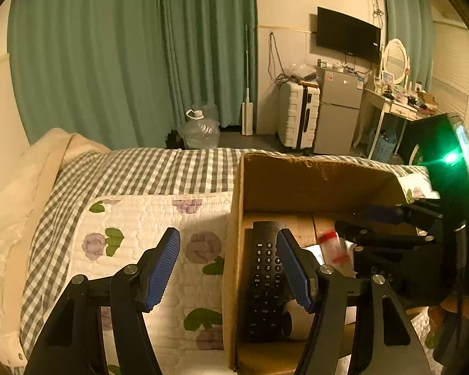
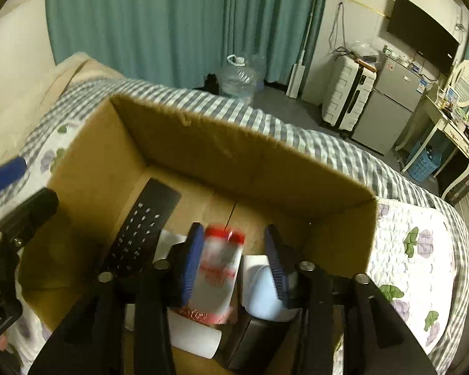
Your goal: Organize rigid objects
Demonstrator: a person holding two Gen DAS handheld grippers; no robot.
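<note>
Red-capped bottle (image 2: pixel 219 268) motion-blurred; label unreadable.

The left gripper (image 1: pixel 228 265) is a black frame of flat, angular linkage bars, joined by round silver screw heads at the pivots. Its two fingers (image 1: pixel 162 268) end in long blue pads with fine ribbing across their faces. The right gripper (image 2: pixel 233 268) is built the same way: black bars, shiny silver pivot screws, and ribbed blue pads (image 2: pixel 190 268) set on black backing. Seen from the left wrist camera, its body is a bulky black housing with a bright green light glowing on it. White lettering marks one black bracket of the left gripper, too blurred to read.
</note>
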